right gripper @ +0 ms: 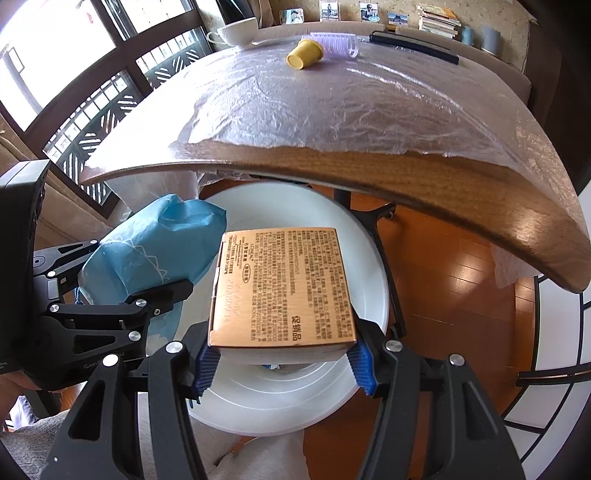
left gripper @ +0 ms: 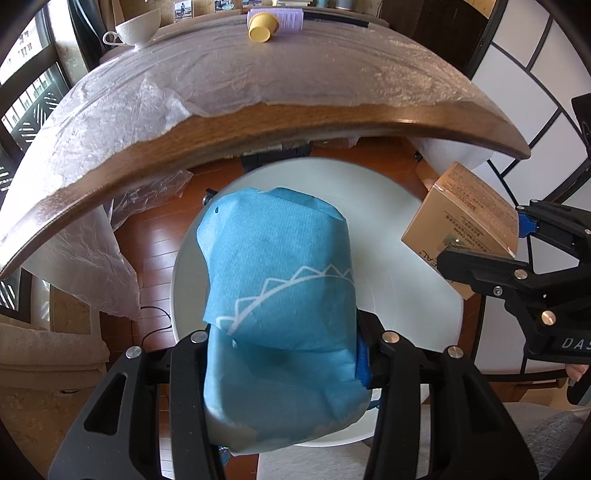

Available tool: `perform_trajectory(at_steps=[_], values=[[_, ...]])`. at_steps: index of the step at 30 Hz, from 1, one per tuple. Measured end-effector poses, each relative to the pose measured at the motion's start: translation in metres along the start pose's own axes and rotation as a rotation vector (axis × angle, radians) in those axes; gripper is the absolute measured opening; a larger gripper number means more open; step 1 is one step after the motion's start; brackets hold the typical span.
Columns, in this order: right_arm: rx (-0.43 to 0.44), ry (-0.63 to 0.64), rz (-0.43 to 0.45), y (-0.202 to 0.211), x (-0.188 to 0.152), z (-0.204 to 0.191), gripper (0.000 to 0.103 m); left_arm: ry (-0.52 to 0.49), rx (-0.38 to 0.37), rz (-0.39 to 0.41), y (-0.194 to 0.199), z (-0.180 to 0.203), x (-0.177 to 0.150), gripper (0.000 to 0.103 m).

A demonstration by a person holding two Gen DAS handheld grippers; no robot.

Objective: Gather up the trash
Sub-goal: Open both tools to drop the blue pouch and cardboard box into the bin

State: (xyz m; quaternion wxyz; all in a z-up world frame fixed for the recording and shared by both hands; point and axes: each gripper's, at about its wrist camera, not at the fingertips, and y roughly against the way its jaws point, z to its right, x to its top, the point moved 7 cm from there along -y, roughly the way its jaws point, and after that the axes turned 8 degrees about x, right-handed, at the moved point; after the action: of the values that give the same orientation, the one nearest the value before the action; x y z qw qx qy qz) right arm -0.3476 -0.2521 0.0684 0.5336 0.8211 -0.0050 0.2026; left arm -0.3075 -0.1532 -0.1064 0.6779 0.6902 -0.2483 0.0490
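A soft, matt blue paper wrapper point(left gripper: 280, 280) and a coppery, faintly shiny cardboard box point(right gripper: 284, 288) hang over a smooth white plastic bin point(right gripper: 365, 243), beside a polished wooden table point(left gripper: 295, 125) under crinkled, glossy clear plastic sheeting point(right gripper: 332, 107).

Below us the bin point(right gripper: 369, 258) stands on the floor point(right gripper: 461, 280), just before the table point(right gripper: 461, 199) edge and partly under it. Over the bin's left half we hold the wrapper point(left gripper: 277, 280) between the fingers of the left hand-held gripper point(left gripper: 282, 365); over its middle we hold the box point(right gripper: 282, 288) in the right hand-held gripper point(right gripper: 282, 365). The wrapper lies left of the box, near it but apart. On the table a plastic sheet point(right gripper: 295, 107) covers all but the near edge. At the far side a tipped cup point(right gripper: 304, 54) lies touching a roll point(right gripper: 334, 42) behind it; a teacup point(right gripper: 236, 31) stands to their left.
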Motion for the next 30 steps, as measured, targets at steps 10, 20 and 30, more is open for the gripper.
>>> perform_trajectory(at_steps=[10, 20, 30], values=[[-0.02, 0.014, -0.041, -0.019, -0.002, 0.004, 0.058, 0.002, 0.012, -0.049, -0.018, -0.01, -0.01, 0.048], [-0.053, 0.029, -0.078, -0.04, -0.007, 0.009, 0.058, -0.014, 0.016, -0.085, -0.031, -0.014, -0.012, 0.048], [-0.065, 0.014, -0.093, -0.052, -0.008, 0.009, 0.062, -0.026, -0.003, -0.106, -0.04, -0.012, -0.007, 0.06]])
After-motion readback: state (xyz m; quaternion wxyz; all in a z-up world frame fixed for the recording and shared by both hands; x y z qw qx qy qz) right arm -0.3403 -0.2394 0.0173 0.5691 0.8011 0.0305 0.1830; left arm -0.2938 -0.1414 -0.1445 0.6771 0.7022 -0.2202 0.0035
